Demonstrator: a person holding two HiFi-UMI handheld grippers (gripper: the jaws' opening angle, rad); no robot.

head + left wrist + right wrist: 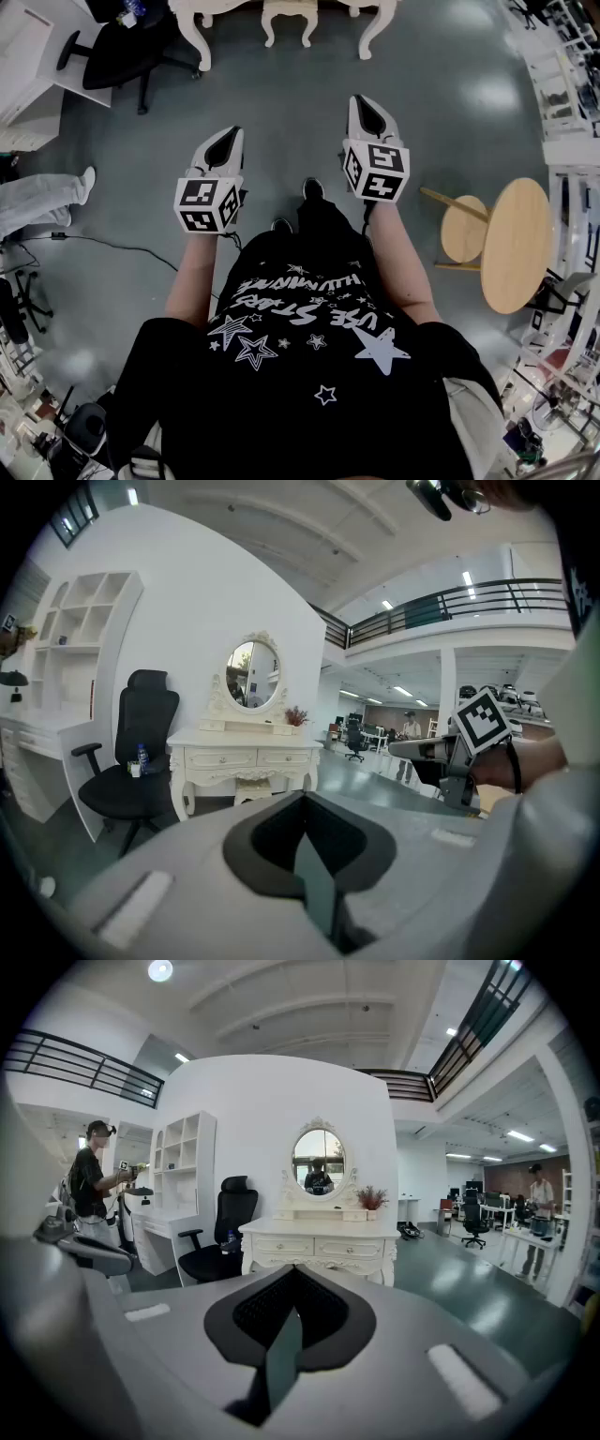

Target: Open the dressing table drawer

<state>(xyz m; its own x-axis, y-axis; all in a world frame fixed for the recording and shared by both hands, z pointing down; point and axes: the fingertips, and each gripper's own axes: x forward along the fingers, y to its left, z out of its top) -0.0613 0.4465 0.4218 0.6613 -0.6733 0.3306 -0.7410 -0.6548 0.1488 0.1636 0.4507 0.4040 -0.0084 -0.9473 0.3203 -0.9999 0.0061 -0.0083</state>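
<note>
Closest to me, the grey hand-held left gripper point(225, 142) and grey hand-held right gripper point(367, 105), each with a black-and-white marker cube, are held out level over the glossy grey floor point(281, 103). The left gripper's jaws are pressed together with nothing between them. The right gripper's jaws are likewise closed and empty.

A round pale wooden side table point(516, 244) stands off to my right.

Farther ahead, well apart from both grippers, is the white carved dressing table point(319, 1241). Its two shallow white drawers with small knobs point(282, 1245) sit side by side just under the front edge of the tabletop, and both are closed flush. A small white stool point(288, 14) is tucked between the table's legs. An oval white-framed mirror point(319, 1162) rises from the middle of the tabletop's back edge. A small bunch of reddish dried flowers point(372, 1199) stands near the back right corner. A black high-backed office chair point(220, 1232) stands just beside the table's left end.
</note>
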